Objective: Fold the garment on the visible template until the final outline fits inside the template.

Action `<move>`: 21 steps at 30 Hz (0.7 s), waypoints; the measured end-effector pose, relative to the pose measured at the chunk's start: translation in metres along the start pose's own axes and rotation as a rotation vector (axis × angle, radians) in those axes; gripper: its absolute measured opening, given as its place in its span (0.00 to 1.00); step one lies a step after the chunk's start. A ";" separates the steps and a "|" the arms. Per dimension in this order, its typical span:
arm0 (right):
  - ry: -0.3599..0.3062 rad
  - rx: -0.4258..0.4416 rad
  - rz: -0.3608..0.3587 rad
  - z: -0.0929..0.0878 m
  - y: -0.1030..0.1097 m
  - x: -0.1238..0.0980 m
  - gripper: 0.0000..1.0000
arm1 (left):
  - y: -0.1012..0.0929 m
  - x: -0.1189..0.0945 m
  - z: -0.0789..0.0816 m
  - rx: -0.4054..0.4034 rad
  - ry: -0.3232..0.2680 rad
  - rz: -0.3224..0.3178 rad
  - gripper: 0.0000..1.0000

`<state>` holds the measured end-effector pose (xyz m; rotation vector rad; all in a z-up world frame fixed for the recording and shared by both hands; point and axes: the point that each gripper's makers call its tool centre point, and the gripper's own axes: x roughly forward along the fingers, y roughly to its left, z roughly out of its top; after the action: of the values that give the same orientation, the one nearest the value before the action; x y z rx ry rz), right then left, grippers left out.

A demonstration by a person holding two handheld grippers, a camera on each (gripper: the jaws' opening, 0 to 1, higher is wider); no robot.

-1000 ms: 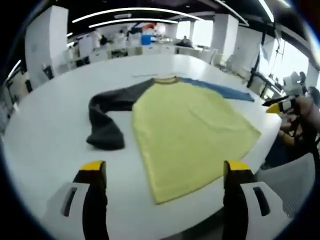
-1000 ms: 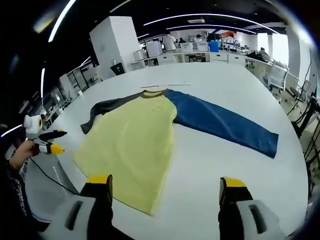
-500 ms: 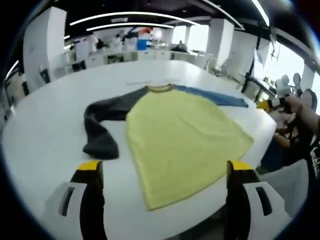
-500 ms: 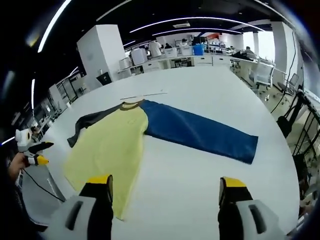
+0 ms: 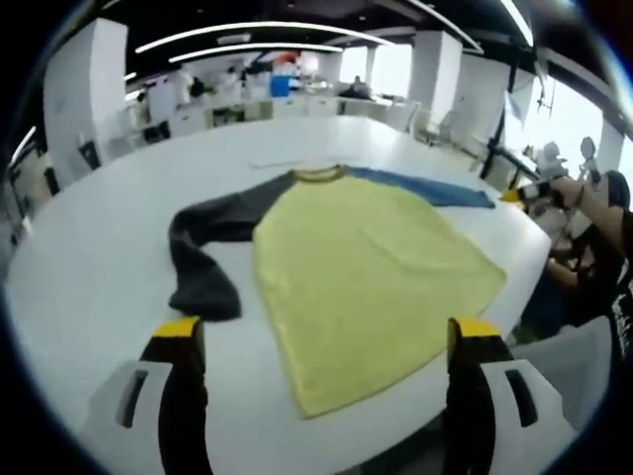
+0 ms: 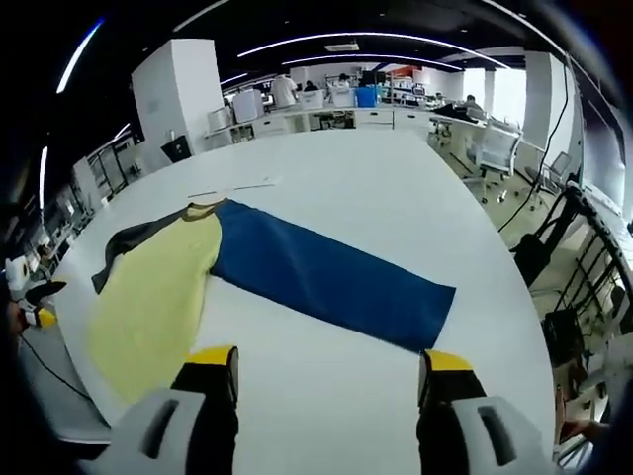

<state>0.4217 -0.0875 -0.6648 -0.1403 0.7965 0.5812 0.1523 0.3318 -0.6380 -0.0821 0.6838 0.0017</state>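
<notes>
A long-sleeved garment with a yellow body (image 5: 371, 277), one dark grey sleeve (image 5: 203, 247) and one blue sleeve (image 6: 326, 277) lay flat on the broad white worktop (image 6: 396, 178), its hem near the worktop's edge. Bare surface surrounded it elsewhere. The left gripper (image 5: 321, 346) and right gripper (image 6: 326, 371) hovered above, both with jaws apart, holding nothing.

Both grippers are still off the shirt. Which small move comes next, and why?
Probably lower the open right gripper onto the cuff of the blue sleeve. The sleeve lies flat and stretched out beyond the yellow body, and its end sits just ahead of the jaws.
</notes>
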 end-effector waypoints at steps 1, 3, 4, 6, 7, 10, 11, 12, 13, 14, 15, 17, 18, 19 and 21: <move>-0.012 -0.001 -0.007 0.003 -0.005 0.004 0.71 | 0.001 0.000 0.000 0.001 0.000 0.000 0.98; -0.018 0.014 -0.012 0.009 -0.011 0.008 0.70 | 0.002 0.001 0.000 0.000 0.000 0.001 0.98; -0.033 0.009 -0.011 0.013 -0.012 0.010 0.69 | 0.003 0.002 0.000 -0.004 0.001 0.002 0.98; -0.039 -0.006 -0.022 0.019 -0.019 0.016 0.68 | 0.004 0.003 0.000 -0.009 -0.001 0.003 0.97; -0.035 -0.003 -0.024 0.021 -0.021 0.019 0.67 | 0.004 0.003 0.000 -0.010 0.001 0.003 0.97; -0.052 0.008 -0.036 0.027 -0.030 0.026 0.66 | 0.004 0.005 0.000 -0.010 0.005 0.001 0.96; -0.046 0.007 -0.043 0.027 -0.033 0.029 0.65 | 0.004 0.005 0.000 -0.010 0.001 0.001 0.97; -0.034 0.005 -0.059 0.026 -0.039 0.032 0.63 | 0.004 0.005 0.000 -0.012 0.001 0.003 0.97; -0.030 -0.001 -0.064 0.026 -0.041 0.034 0.62 | 0.006 0.006 0.000 -0.011 -0.002 0.010 0.97; -0.022 -0.004 -0.078 0.024 -0.046 0.037 0.61 | 0.007 0.006 -0.001 -0.008 0.000 0.012 0.96; -0.008 0.003 -0.085 0.021 -0.049 0.039 0.60 | 0.009 0.006 -0.002 -0.009 0.007 0.018 0.95; 0.000 0.011 -0.087 0.019 -0.054 0.043 0.59 | 0.010 0.006 -0.003 -0.011 0.005 0.020 0.95; 0.008 0.034 -0.090 0.017 -0.056 0.045 0.58 | 0.011 0.006 -0.003 -0.014 0.004 0.020 0.96; 0.005 0.035 -0.093 0.017 -0.057 0.046 0.56 | 0.011 0.006 -0.003 -0.015 0.004 0.022 0.96; 0.023 0.020 -0.106 0.014 -0.062 0.050 0.53 | 0.013 0.006 -0.003 -0.016 0.006 0.023 0.96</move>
<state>0.4915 -0.1131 -0.6962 -0.1705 0.8119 0.4718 0.1543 0.3439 -0.6452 -0.0897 0.6903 0.0290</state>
